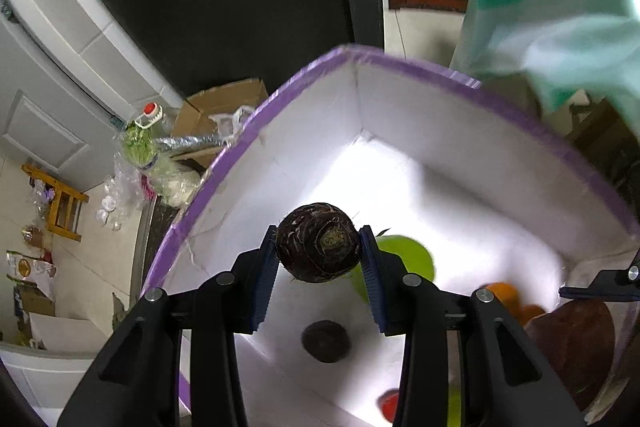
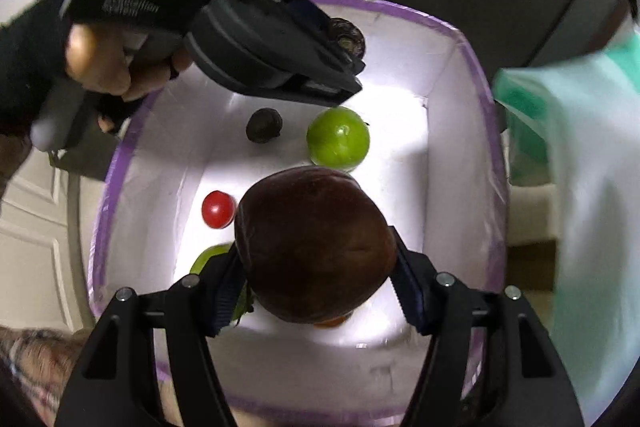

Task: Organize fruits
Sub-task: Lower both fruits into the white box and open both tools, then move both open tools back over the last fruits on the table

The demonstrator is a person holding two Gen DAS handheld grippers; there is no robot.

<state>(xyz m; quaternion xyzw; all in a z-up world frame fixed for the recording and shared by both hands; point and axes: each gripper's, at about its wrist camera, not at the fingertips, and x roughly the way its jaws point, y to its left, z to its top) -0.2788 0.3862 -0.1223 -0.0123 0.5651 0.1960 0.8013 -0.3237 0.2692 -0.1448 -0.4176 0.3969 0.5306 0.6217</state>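
While both grippers are hanging over the white box with the purple rim (image 1: 224, 163), each one is carrying a fruit. The left gripper (image 1: 320, 247) is pinching a small dark round fruit (image 1: 318, 241) between its blue-padded fingers (image 1: 266, 279), which are sitting narrow and pressing on both sides of it. The right gripper (image 2: 316, 267) is clamping a large brown-red fruit (image 2: 316, 247), its fingers (image 2: 412, 291) spread wider to take that bigger body — pads touching it left and right.

Down on the box floor a green apple (image 2: 338, 139) is lying near the middle, with a second small dark fruit (image 2: 264, 125) just beside it. A red tomato (image 2: 218, 209) is resting apart from those two, and another green fruit (image 2: 210, 259) is peeking out beside the right gripper's finger. Something orange (image 1: 506, 297) is showing too, half hidden under the large fruit.

A person's hand (image 2: 104, 63) in a dark sleeve is gripping the left tool's handle. Beyond the box a cardboard carton (image 1: 224, 107) is standing on the floor.
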